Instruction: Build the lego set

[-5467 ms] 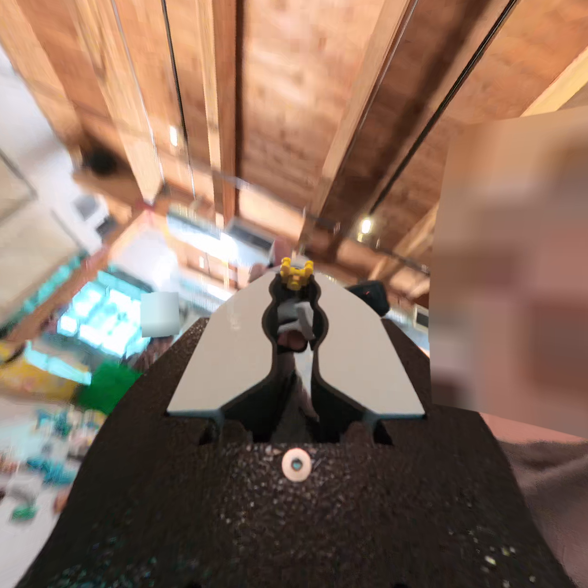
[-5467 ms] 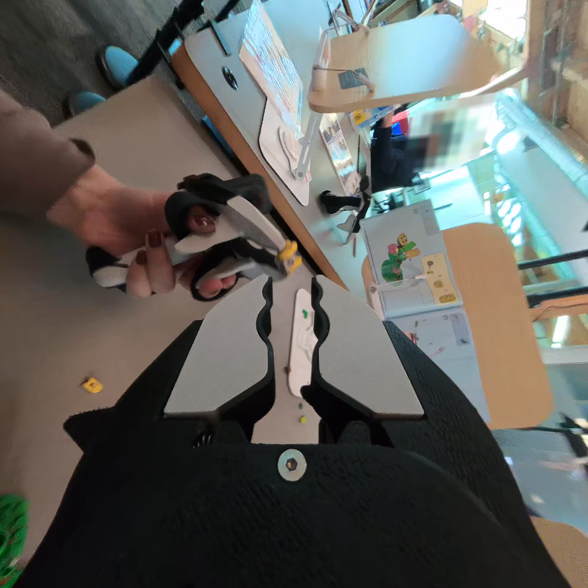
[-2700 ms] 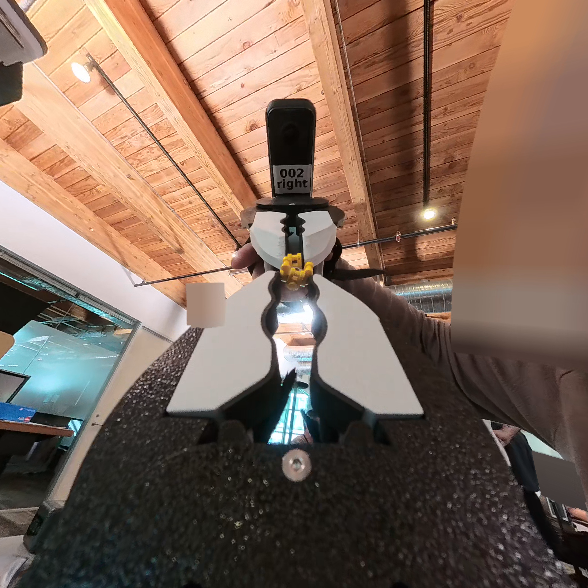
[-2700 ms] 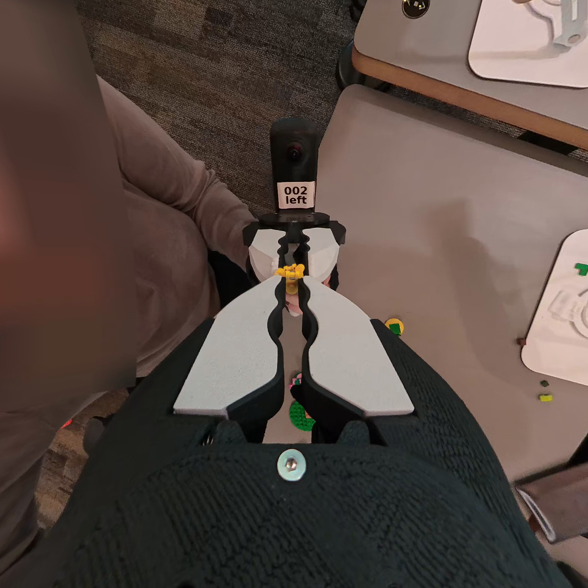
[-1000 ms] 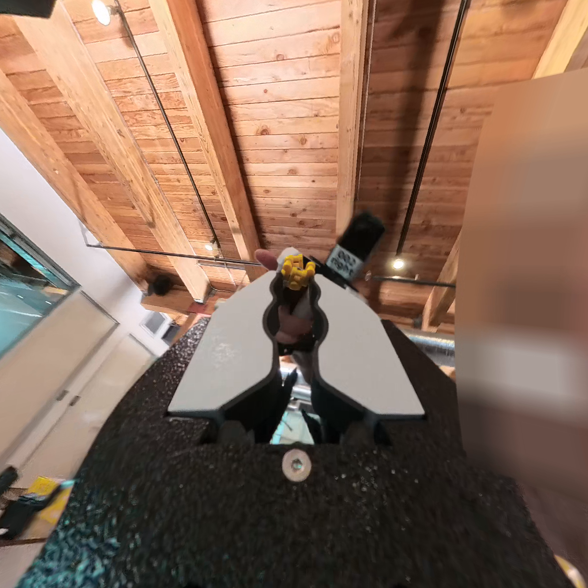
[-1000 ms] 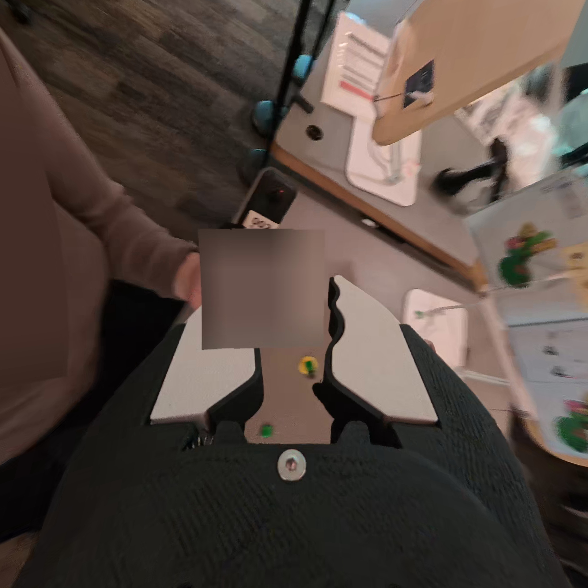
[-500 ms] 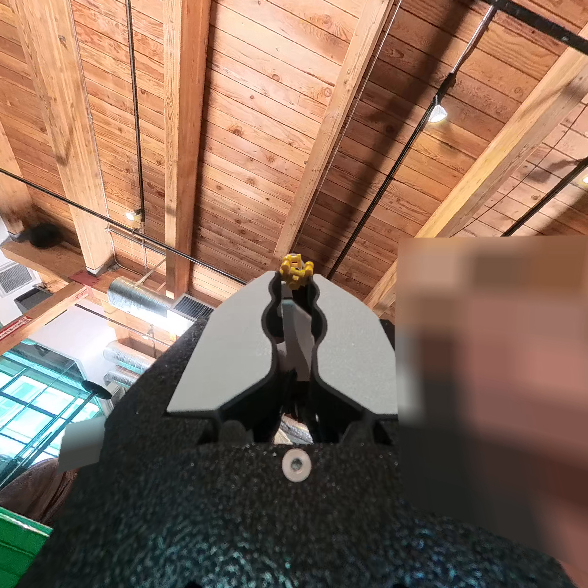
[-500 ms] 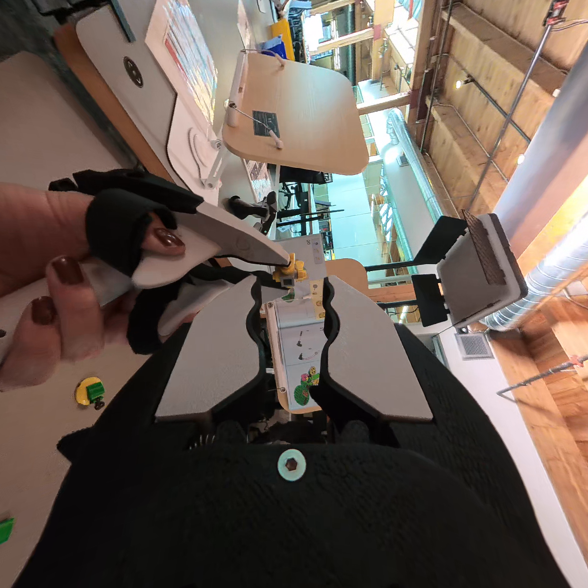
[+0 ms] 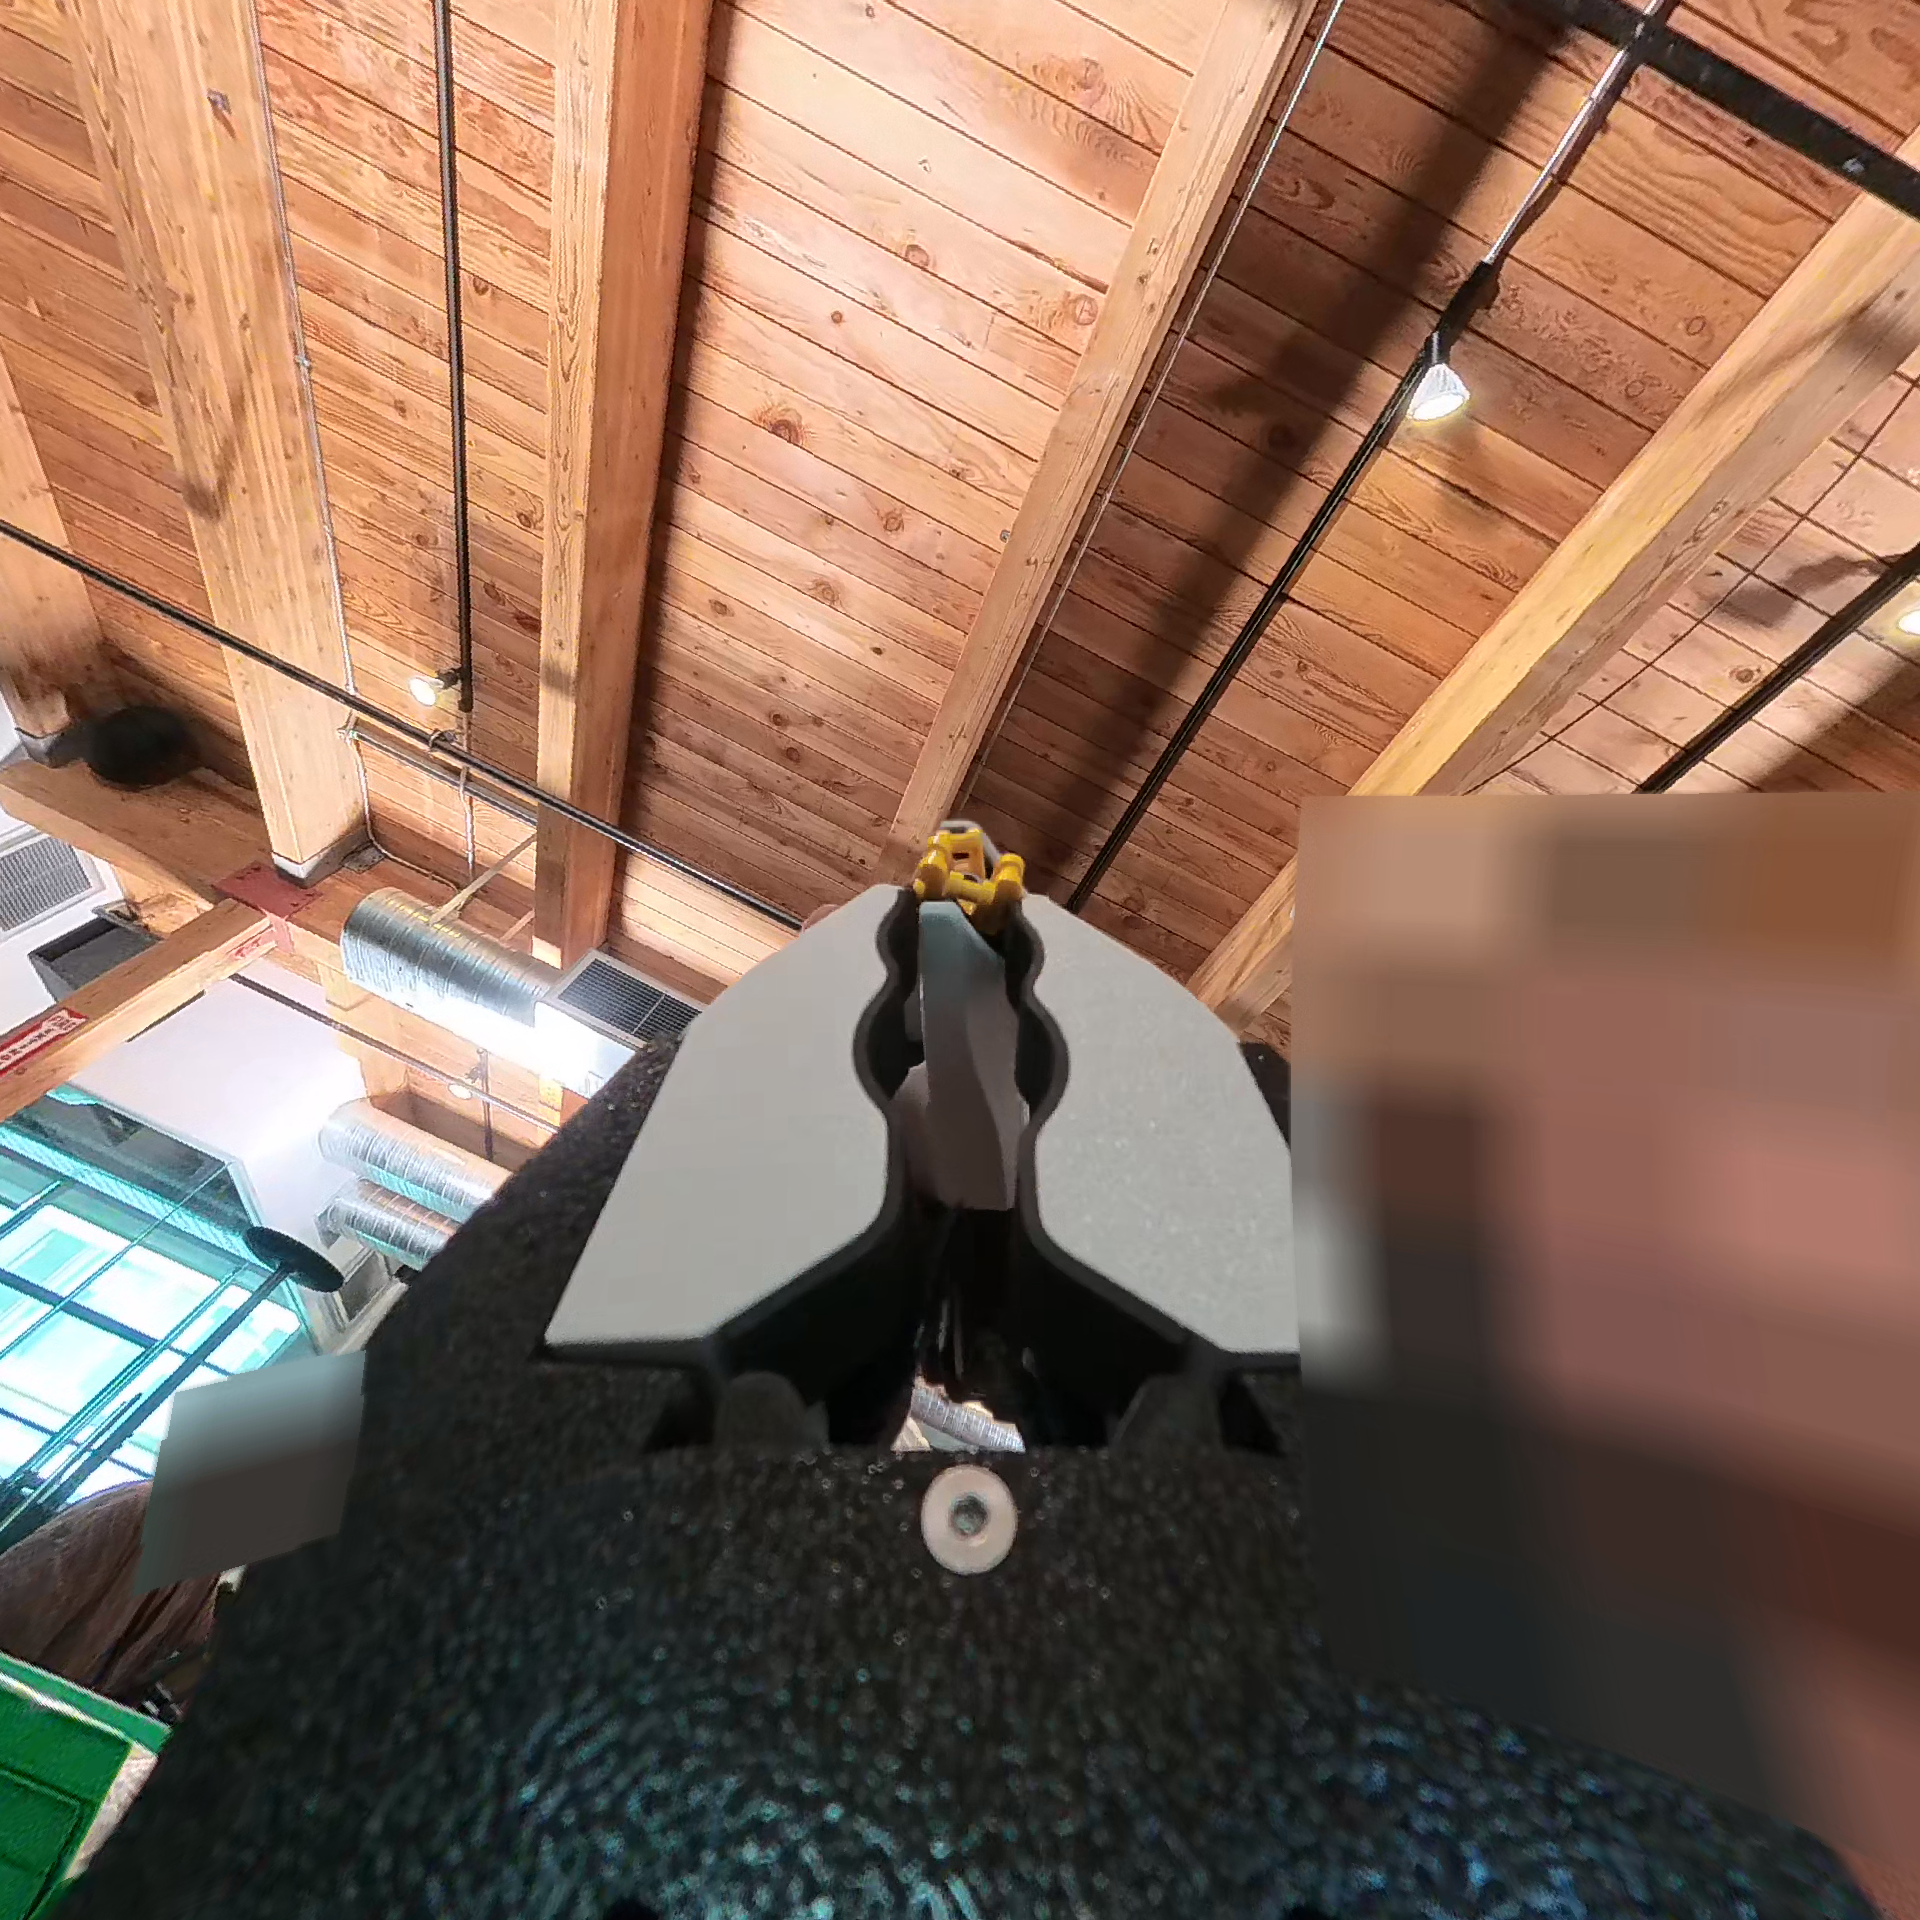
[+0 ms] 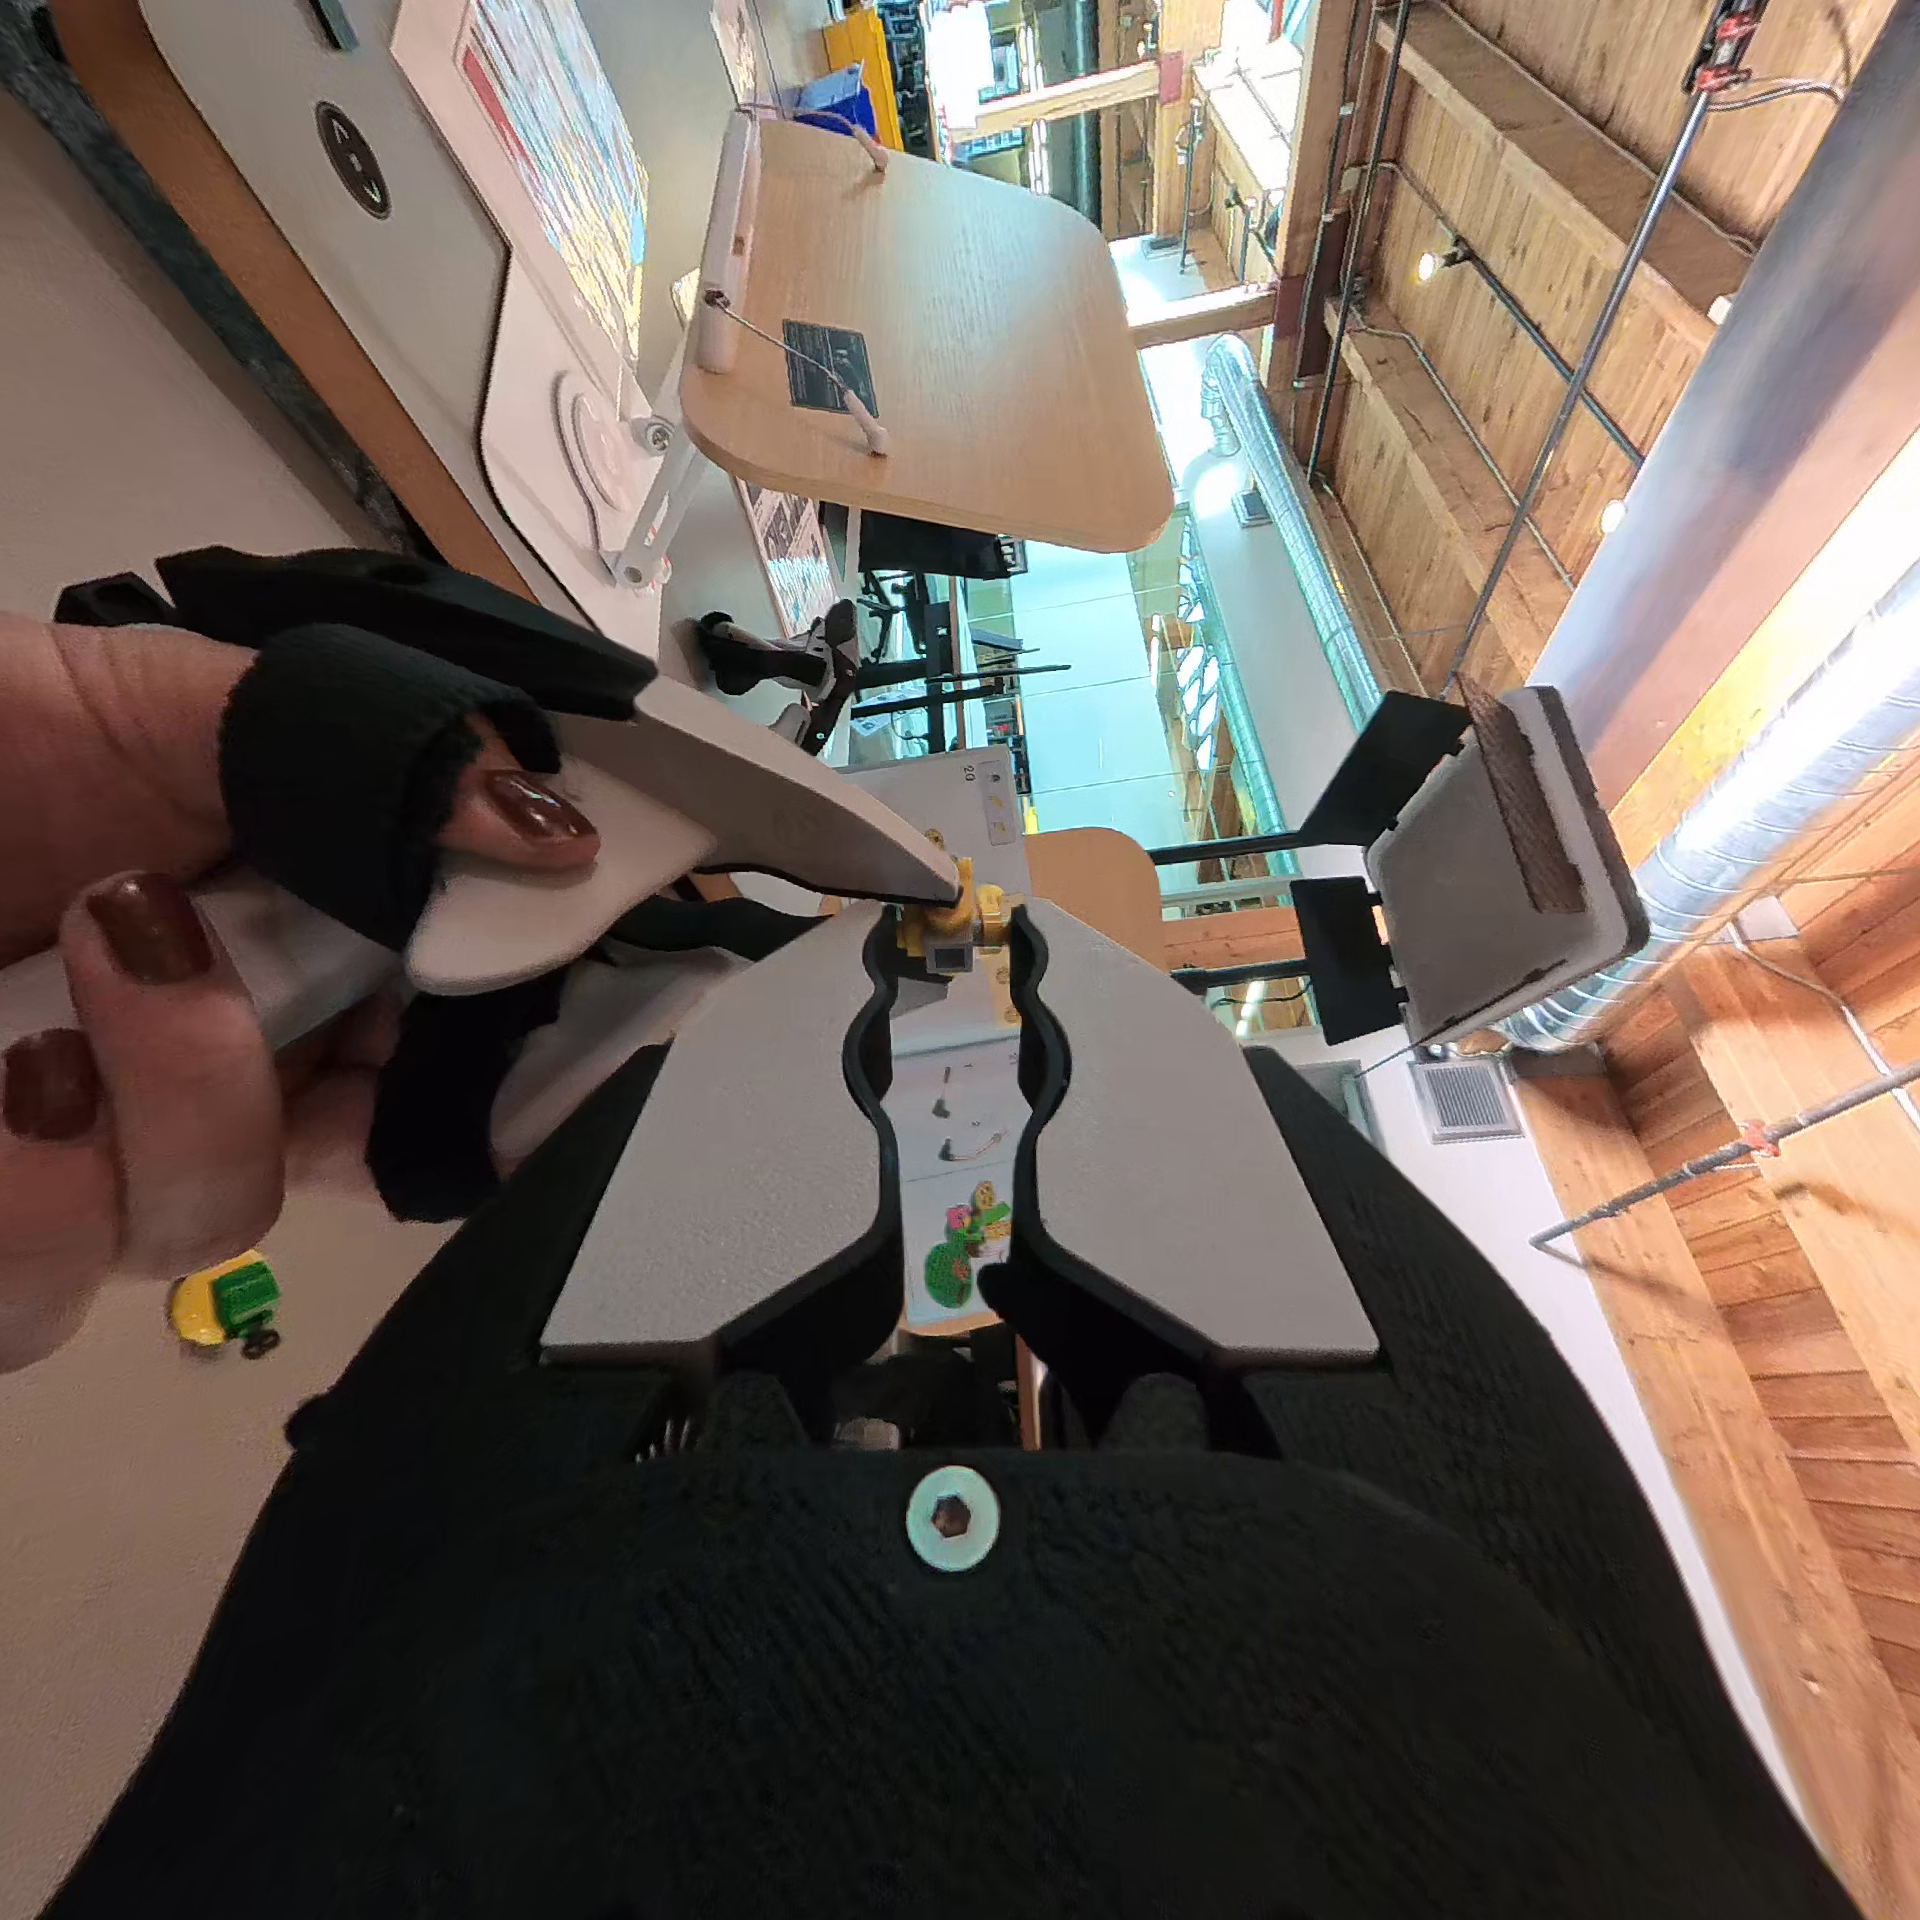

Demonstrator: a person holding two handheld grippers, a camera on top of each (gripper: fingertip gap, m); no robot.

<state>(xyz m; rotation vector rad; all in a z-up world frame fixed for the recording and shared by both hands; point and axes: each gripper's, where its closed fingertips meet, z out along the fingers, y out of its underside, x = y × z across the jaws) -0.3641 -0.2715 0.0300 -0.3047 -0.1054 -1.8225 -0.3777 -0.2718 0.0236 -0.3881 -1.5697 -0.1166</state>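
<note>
My left gripper (image 9: 966, 894) points up at the wooden ceiling and is shut on a small yellow lego piece (image 9: 964, 875) at its tips. In the right wrist view the same yellow piece (image 10: 951, 914), with a small grey part under it, sits between the tips of my right gripper (image 10: 948, 930). Those tips press in on both sides of it. The left gripper (image 10: 914, 883) comes in from the left, held by a person's hand (image 10: 114, 935). A grey finger (image 9: 966, 1049) of the right gripper shows through the left one's gap.
A yellow and green lego piece (image 10: 223, 1311) lies on the grey table (image 10: 104, 416) under the hand. The open instruction booklet (image 10: 971, 1132) stands beyond the fingers. A wooden board on a white arm (image 10: 935, 343) is farther back. A green box (image 9: 52, 1766) is low left.
The right gripper rose from over the table to the left gripper and its jaws narrowed around the yellow piece. The left gripper kept hold of the piece and tilted up to the ceiling.
</note>
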